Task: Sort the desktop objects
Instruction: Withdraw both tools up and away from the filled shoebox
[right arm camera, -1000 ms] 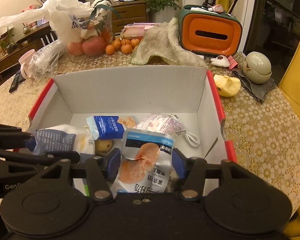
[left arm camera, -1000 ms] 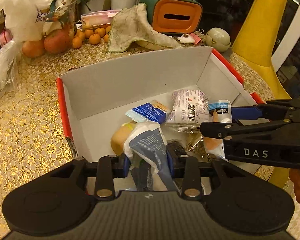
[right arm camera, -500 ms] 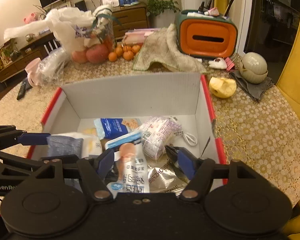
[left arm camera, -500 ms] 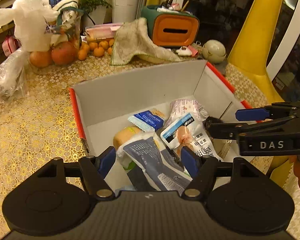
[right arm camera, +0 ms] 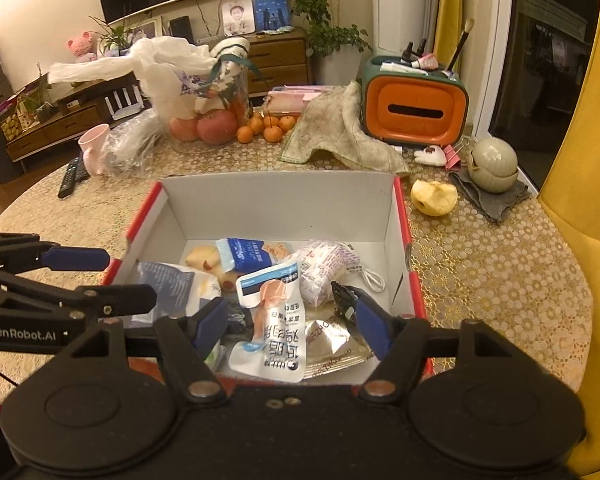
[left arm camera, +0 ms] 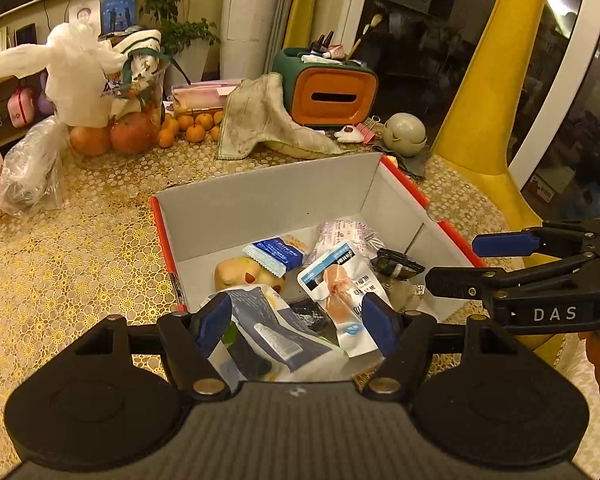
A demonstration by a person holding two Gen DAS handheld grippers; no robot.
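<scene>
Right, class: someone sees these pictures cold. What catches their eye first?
Probably the red-edged cardboard box mid-table, heaped with snack packets, a white pouch with a pink picture on top. Next, the orange tissue box behind it, and the bitten apple just right of the box.

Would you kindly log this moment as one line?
left gripper: open, empty | right gripper: open, empty | both snack packets lying in red-rimmed white cardboard box

"DAS" on right gripper (left arm camera: 500,264); "GenRobot.AI" on left gripper (right arm camera: 112,276)
</scene>
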